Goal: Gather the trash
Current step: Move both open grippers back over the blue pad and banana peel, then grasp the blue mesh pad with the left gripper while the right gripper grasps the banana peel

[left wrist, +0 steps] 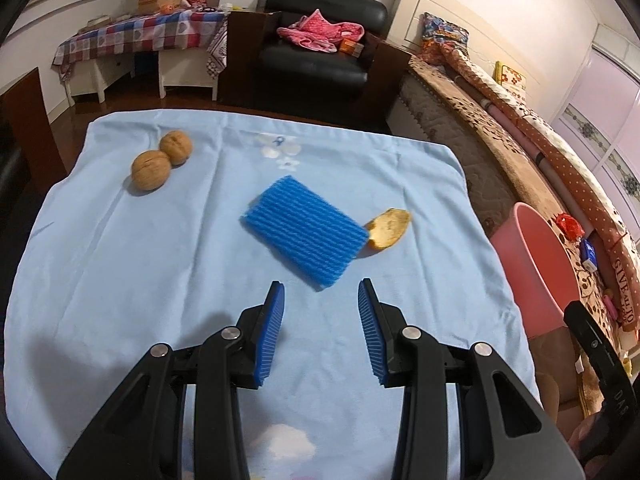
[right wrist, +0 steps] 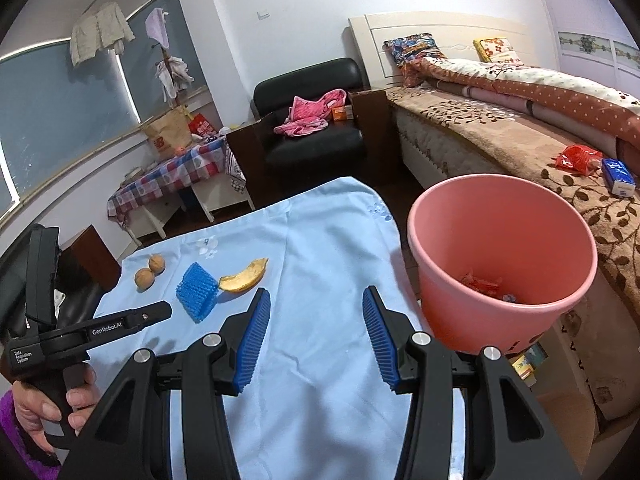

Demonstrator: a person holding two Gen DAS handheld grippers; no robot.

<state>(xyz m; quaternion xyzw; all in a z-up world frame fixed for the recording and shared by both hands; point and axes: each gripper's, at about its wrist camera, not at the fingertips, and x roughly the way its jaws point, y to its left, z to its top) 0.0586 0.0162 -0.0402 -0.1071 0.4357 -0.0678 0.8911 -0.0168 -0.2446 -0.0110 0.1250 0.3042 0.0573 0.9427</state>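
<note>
On the light blue tablecloth (left wrist: 120, 260) lie a blue foam net sleeve (left wrist: 306, 232), an orange peel piece (left wrist: 389, 228) touching its right end, and two walnuts (left wrist: 160, 164) at the far left. My left gripper (left wrist: 322, 292) hovers open just short of the foam sleeve, nothing between its fingers. My right gripper (right wrist: 316, 300) is open and empty above the cloth's right part, with the pink bin (right wrist: 500, 264) to its right. The bin holds some wrappers. In the right wrist view the sleeve (right wrist: 198, 288), peel (right wrist: 244, 276) and walnuts (right wrist: 150, 272) lie ahead on the left.
The pink bin (left wrist: 536, 268) stands off the table's right edge, beside a bed (right wrist: 520, 128) with blankets. A black armchair (left wrist: 320, 48) with pink clothing and a checkered side table (left wrist: 140, 36) stand beyond the table. A hand (right wrist: 60, 404) holds the left gripper's handle.
</note>
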